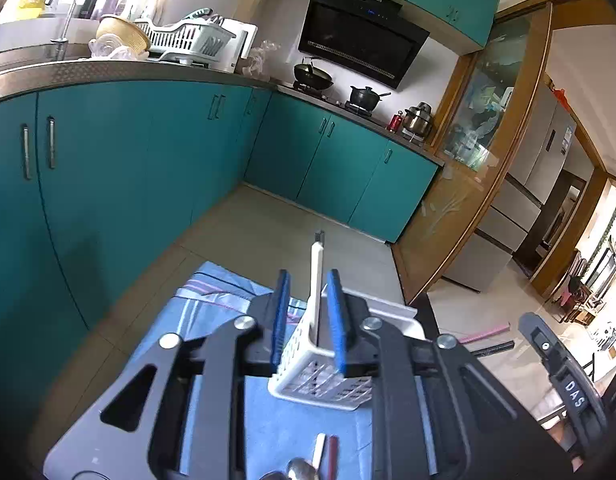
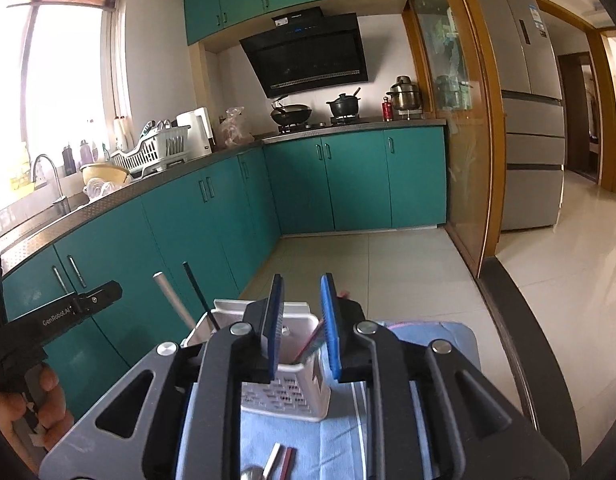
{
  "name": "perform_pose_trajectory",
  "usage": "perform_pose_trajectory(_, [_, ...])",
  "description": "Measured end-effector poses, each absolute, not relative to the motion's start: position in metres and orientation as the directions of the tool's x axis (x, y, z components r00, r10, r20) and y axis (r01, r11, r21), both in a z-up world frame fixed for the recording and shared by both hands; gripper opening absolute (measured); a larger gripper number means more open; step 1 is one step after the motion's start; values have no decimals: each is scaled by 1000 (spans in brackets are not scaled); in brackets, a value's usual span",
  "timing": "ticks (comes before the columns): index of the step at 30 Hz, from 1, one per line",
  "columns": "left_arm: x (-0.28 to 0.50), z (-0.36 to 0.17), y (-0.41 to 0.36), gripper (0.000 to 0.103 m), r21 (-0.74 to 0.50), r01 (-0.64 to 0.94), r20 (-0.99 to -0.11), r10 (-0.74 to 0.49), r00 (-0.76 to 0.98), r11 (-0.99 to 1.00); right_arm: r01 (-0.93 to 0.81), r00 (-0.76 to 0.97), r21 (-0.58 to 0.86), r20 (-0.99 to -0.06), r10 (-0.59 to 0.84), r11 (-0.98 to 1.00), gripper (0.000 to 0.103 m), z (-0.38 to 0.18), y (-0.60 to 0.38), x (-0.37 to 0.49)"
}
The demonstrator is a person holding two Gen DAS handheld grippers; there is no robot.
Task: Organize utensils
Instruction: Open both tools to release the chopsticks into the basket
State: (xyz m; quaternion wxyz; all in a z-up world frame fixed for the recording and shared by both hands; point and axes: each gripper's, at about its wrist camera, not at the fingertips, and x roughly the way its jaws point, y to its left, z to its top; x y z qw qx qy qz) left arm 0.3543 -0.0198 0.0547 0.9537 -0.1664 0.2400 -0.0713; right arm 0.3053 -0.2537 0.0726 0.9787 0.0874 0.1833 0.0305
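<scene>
We see a white plastic holder point(image 1: 308, 364) with perforated walls, matt in finish, standing on a soft blue cloth point(image 1: 211, 320) with faint creases. The white handle point(image 1: 316, 280) inside it looks like smooth plastic. The gripper pads point(image 2: 328, 320) look like ribbed blue rubber, and the arms around them are matt black with shiny metal rivets. The cabinets point(image 2: 187, 232) have a smooth teal surface, and the floor tiles point(image 2: 548, 280) are glossy.

Black linkage frames, silver rivets, blue ribbed pads on left claw point(image 1: 308, 320) and right claw point(image 2: 301, 326); white "GenRobot.AI" lettering.
</scene>
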Motion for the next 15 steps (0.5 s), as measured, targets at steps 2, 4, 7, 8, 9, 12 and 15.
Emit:
perform_pose_trajectory(2, [342,47,-15,23,-320,51,-449,-198,871,946,-33,927,198,-359,104,980,19,68,-257,291])
perform_pose_trajectory(4, [334,35,-13,26,-280,47,-479,-182,859,959,-39,922,204,-370,114,978,20,57,-259,275])
perform_pose_trajectory(7, [322,2,-10,28,-217,50,-568,-168,806,975,-43,886,212,-444,135,976,23,28,-259,262])
perform_pose_trajectory(8, [317,-15,-10,29,-195,57,-606,-167,777,979,-45,864,214,-482,145,976,24,17,-258,262])
perform_pose_trajectory(9, [314,-29,-10,29,-177,61,-635,-161,756,982,-46,831,213,-534,156,976,24,1,-255,263])
perform_pose_trajectory(12, [303,-69,-12,30,-140,76,-715,-154,682,987,-64,718,224,-666,201,972,24,-52,-242,268])
perform_pose_trajectory(15, [295,-106,-15,31,-139,100,-776,-171,607,985,-71,621,210,-756,208,975,24,-93,-224,270])
